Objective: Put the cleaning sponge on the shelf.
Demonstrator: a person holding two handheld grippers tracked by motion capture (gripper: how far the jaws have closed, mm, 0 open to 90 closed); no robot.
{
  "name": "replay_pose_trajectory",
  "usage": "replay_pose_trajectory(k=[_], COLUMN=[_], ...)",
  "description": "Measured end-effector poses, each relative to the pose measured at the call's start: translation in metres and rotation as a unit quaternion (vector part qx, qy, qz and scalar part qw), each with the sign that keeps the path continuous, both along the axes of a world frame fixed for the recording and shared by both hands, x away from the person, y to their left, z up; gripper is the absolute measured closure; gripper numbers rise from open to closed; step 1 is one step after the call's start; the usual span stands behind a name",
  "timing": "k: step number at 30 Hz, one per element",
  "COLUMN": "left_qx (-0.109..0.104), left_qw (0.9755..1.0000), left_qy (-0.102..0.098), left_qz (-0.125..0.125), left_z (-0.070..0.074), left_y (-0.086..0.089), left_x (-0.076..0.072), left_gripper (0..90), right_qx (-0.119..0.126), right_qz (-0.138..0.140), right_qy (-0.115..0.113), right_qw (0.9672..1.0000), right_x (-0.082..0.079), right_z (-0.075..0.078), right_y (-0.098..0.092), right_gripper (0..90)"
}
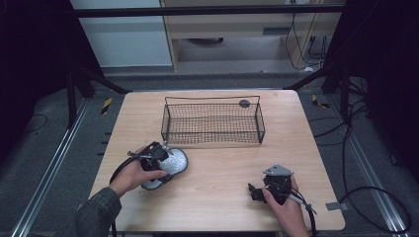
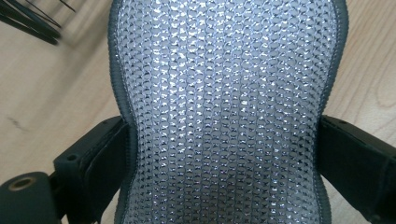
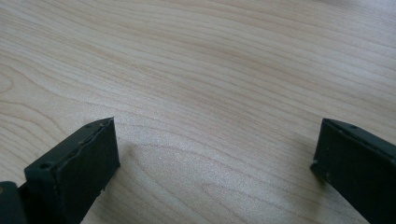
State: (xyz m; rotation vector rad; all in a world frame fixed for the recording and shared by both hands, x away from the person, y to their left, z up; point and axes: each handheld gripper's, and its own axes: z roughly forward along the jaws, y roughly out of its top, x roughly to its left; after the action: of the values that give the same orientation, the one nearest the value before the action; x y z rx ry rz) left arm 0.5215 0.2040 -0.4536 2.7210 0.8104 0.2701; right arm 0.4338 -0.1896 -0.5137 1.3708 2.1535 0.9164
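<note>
The sparkly mesh pad (image 2: 224, 112) lies flat on the tabletop (image 1: 222, 168), just short of the wire basket (image 1: 212, 121) — its long axis runs straight out from the left claw (image 1: 165, 160), which is clamped on its narrow waist. The right claw (image 1: 254, 192) rests released, well apart.

Wooden table and what is laid on it

A light wood-grain table (image 1: 217, 168) is seen; a black wire basket (image 1: 212, 121) is set toward its far edge, and a silvery mesh pad with grey edging (image 1: 170, 165) is laid nearer the front left.
</note>
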Motion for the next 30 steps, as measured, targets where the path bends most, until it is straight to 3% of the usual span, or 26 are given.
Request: replay_pose_trajectory(k=[6, 18, 30], left_qx=[0.001, 0.006, 0.006], left_qw=[0.9996, 0.9984, 0.9953], left_qy=[-0.026, -0.050, -0.094], left_qz=[-0.012, -0.024, -0.022], left_z=[0.014, 0.025, 0.066], left_y=[-0.003, -0.008, -0.003], left_x=[-0.005, -0.008, -0.004], left_gripper=[7.2, 7.9, 8.0], right_qx=[0.000, 0.000, -0.001], right_qz=[0.000, 0.002, 0.003], right_qy=[0.000, 0.000, -0.001], right_qw=[1.0000, 1.0000, 1.0000], right_x=[0.000, 0.000, 0.000], right_z=[0.000, 0.000, 0.000], right_y=[0.000, 0.000, 0.000], right_gripper=[0.3, 0.4, 0.4])
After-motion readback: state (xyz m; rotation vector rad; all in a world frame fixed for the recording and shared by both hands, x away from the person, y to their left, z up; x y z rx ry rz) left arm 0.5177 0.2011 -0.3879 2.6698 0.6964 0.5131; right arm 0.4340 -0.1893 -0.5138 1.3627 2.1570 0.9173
